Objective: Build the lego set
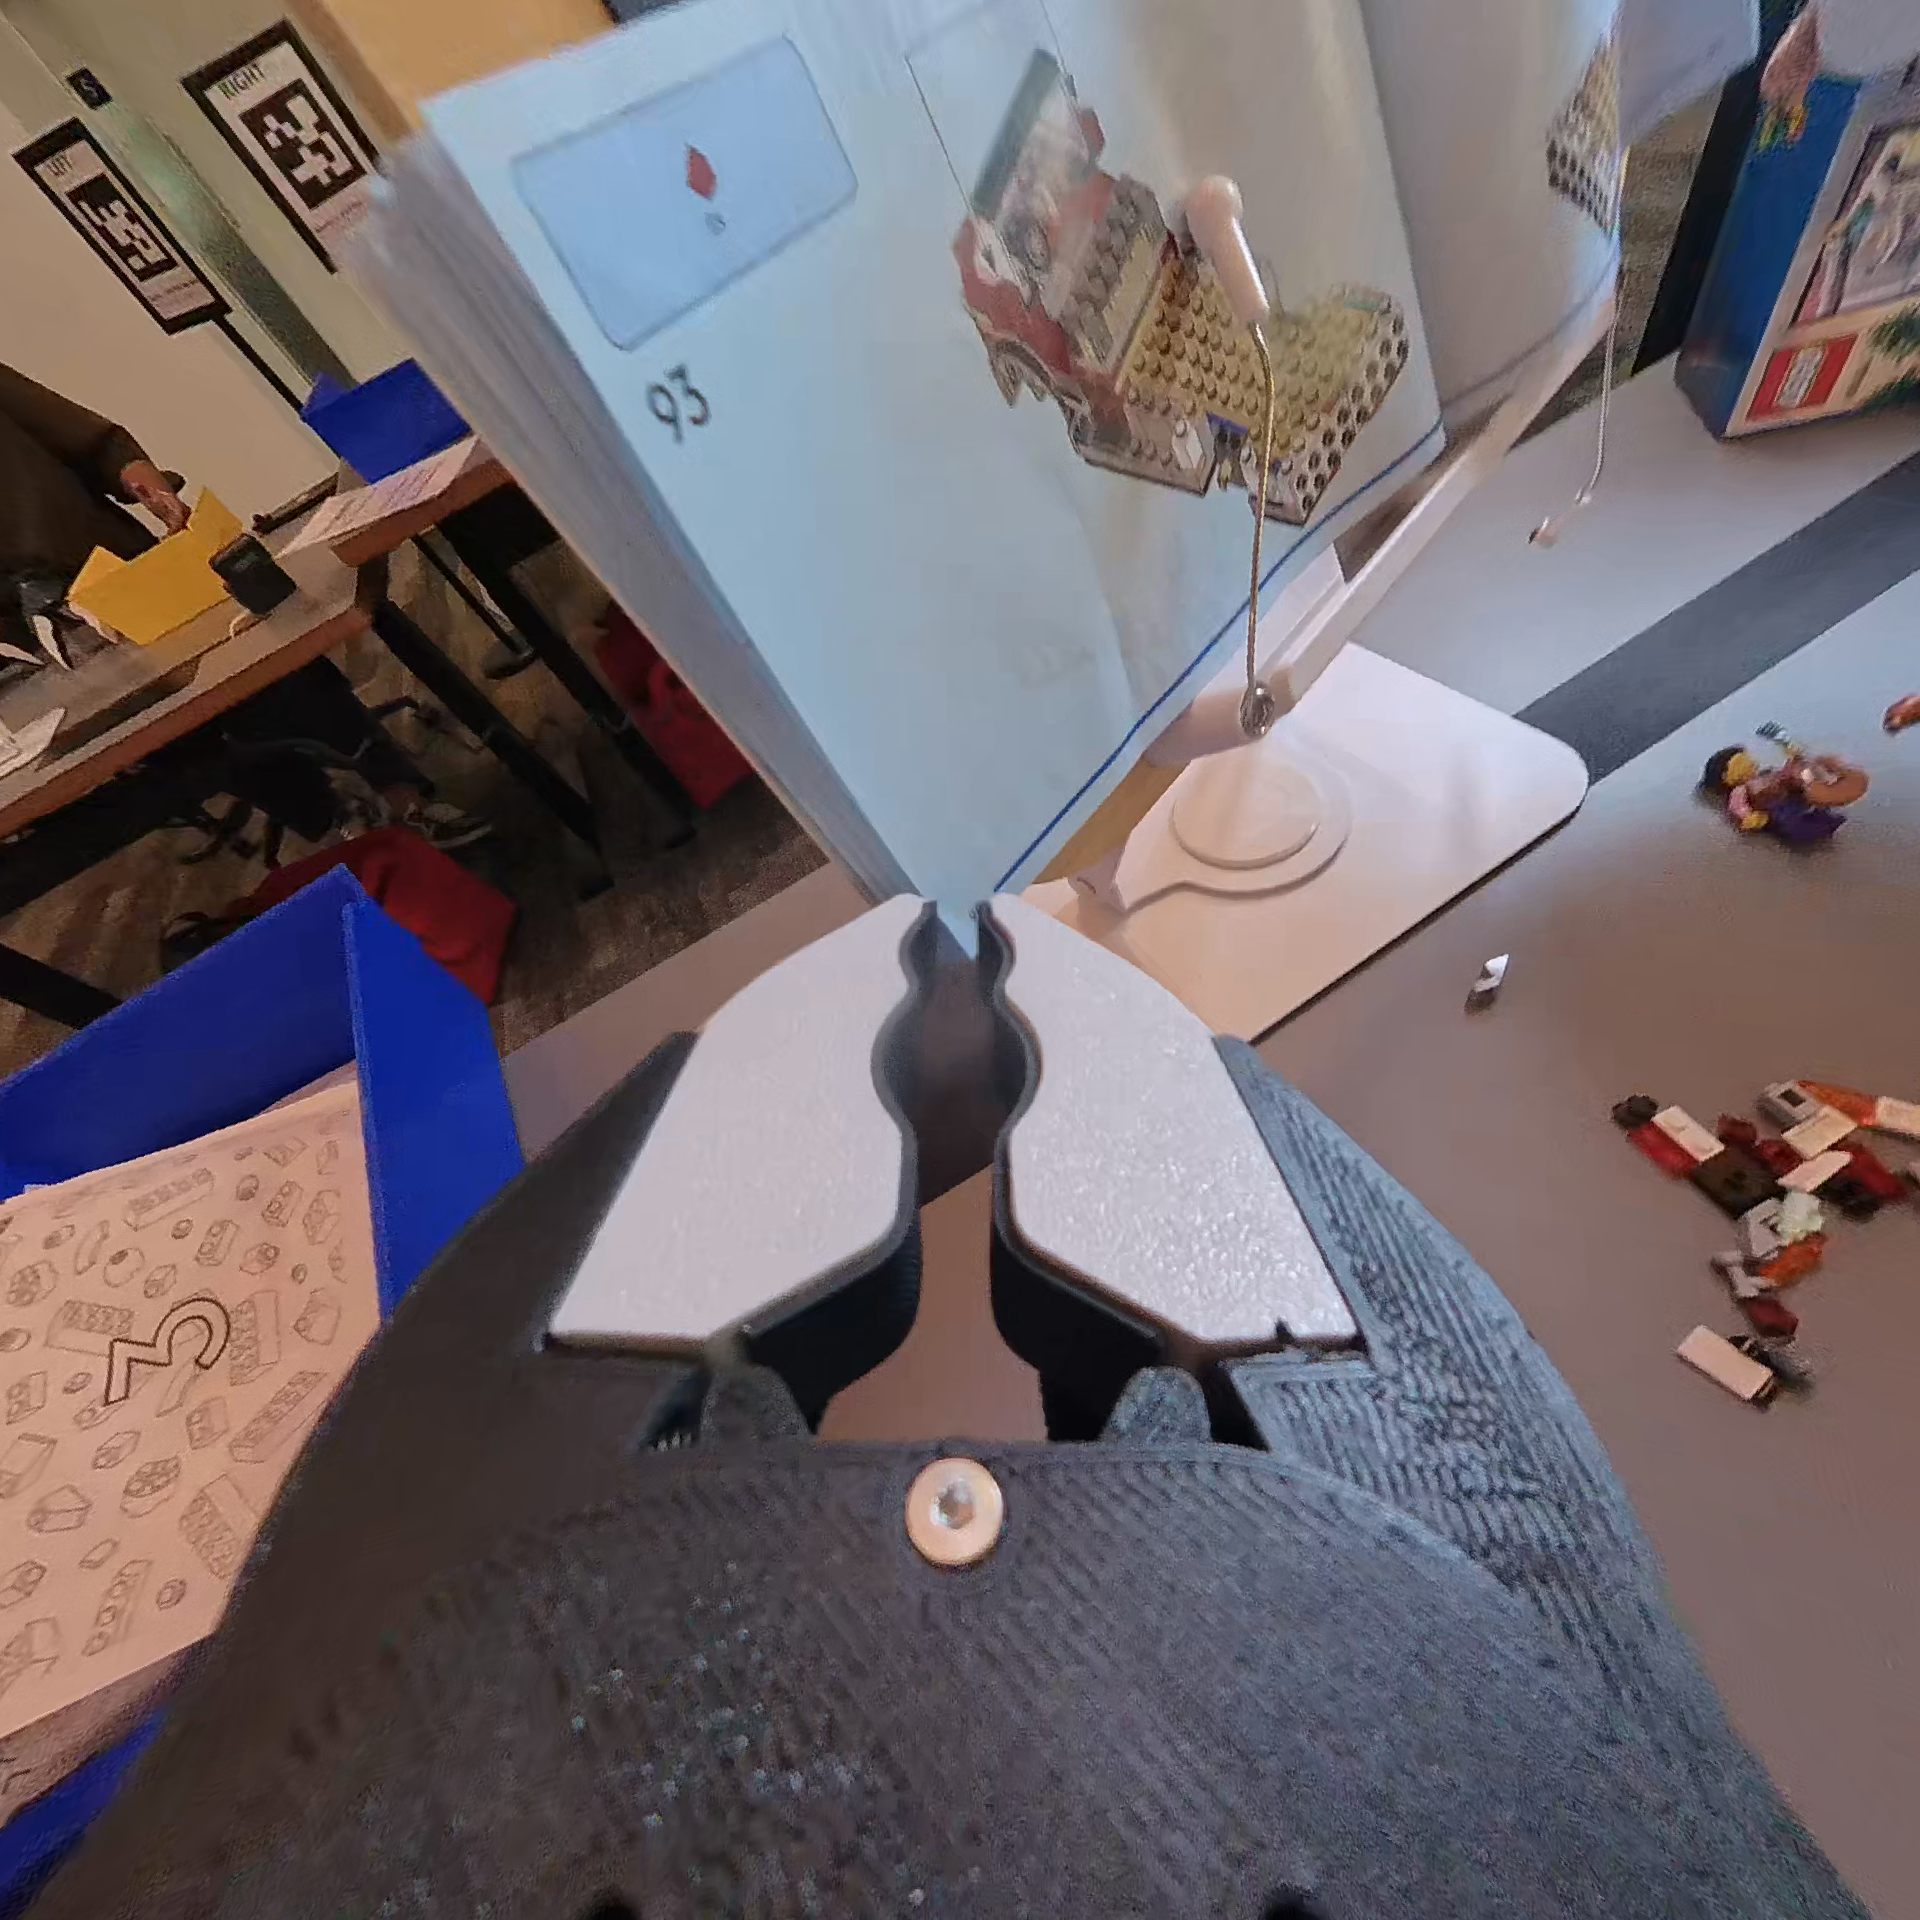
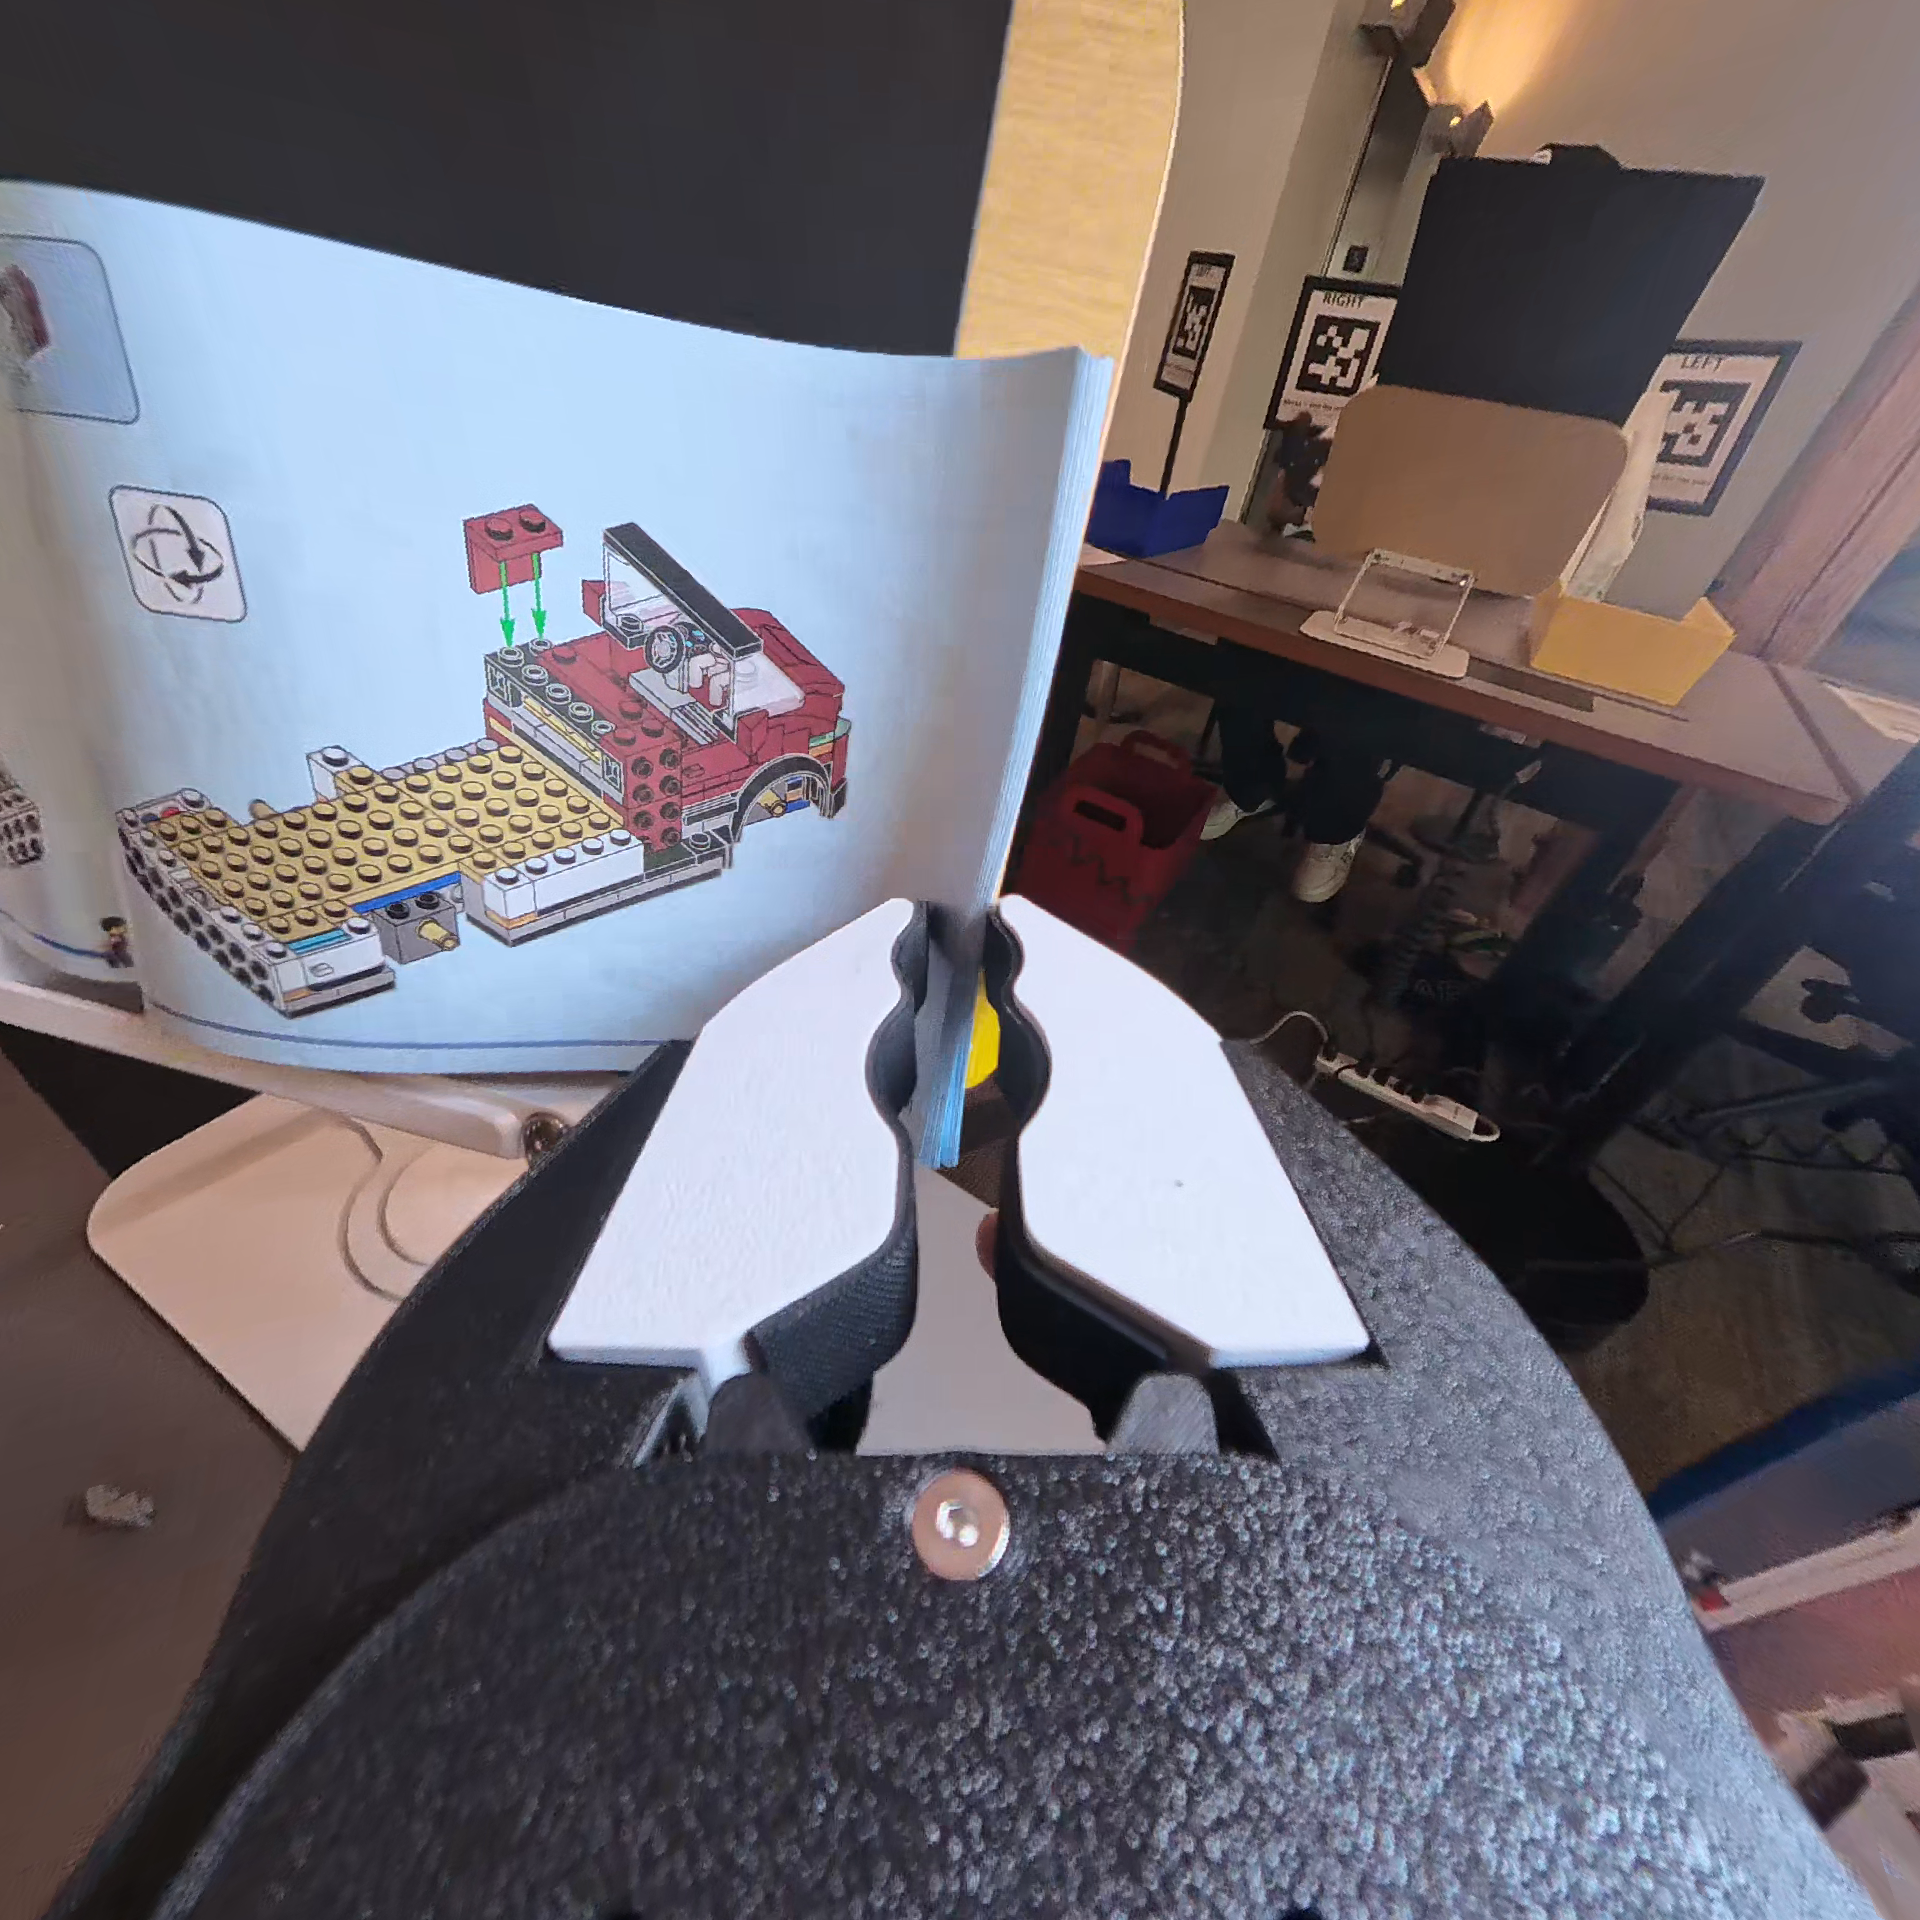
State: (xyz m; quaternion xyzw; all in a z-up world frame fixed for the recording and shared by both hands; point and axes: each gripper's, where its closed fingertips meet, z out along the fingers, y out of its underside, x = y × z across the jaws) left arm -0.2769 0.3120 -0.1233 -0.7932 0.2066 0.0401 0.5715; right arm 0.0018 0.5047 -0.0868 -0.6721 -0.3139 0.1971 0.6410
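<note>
Behind, office desks blur while the left gripper (image 1: 957, 920) pinches one pale-blue instruction page's corner (image 1: 961, 935) and the right gripper (image 2: 957, 925) clamps the booklet's thick page stack (image 2: 951, 1039), spreading it open on a white stand (image 1: 1455, 821)

Office-like lab: worktables (image 2: 1558, 686), fiducial marker signs (image 2: 1340, 348), blue bins (image 1: 343, 1039).

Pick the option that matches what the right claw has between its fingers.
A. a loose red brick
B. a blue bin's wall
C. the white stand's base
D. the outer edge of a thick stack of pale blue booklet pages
D: in the right wrist view the right claw is closed on the page edges of the instruction booklet, whose open page shows a red brick truck.
</note>
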